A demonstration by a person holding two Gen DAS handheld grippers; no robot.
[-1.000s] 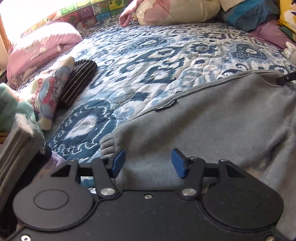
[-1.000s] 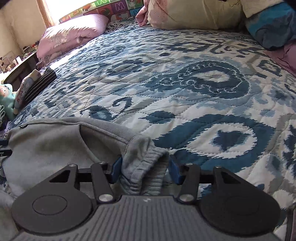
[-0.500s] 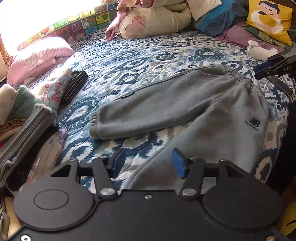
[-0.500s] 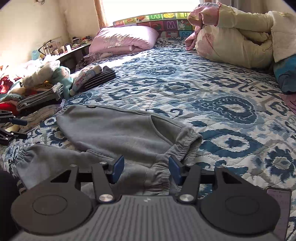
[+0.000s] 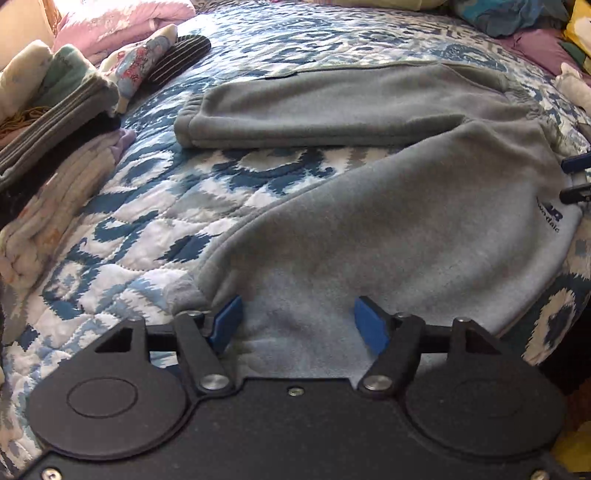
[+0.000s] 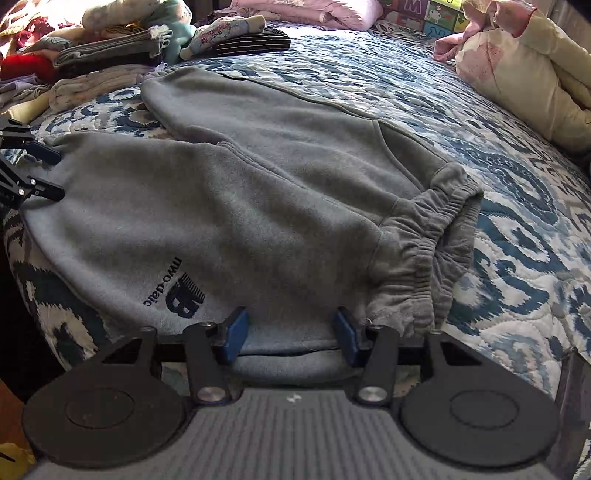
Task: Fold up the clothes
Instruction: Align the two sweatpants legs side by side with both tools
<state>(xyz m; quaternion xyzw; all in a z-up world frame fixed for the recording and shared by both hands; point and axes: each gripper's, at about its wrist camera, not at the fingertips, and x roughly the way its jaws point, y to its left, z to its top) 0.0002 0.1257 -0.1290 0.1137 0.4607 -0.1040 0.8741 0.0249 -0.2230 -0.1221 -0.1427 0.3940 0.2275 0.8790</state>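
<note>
Grey sweatpants [image 5: 388,229] lie spread on the blue-and-white quilt [image 5: 147,221], the two legs fanned apart. My left gripper [image 5: 298,325] is open over the near leg's cuff end, with grey fabric lying between its blue pads. In the right wrist view the sweatpants [image 6: 258,192] show a dark logo [image 6: 177,295] and the elastic waistband [image 6: 436,236] at the right. My right gripper [image 6: 291,336] is open at the near hip edge, fabric between its pads. The left gripper [image 6: 40,171] shows at the left edge there, and the right gripper's tips [image 5: 574,177] at the right edge of the left wrist view.
Stacks of folded clothes [image 5: 55,110] sit along the left side of the bed, beside a black striped piece [image 5: 181,55]. A pink pillow [image 5: 122,18] and a cream duvet [image 6: 535,74] lie at the far side. The bed's near edge [image 6: 48,295] drops off below the logo.
Both grippers pulled back from the far leg and the waistband, then came down at the pants' near edge. The waistband no longer sits between the right fingers.
</note>
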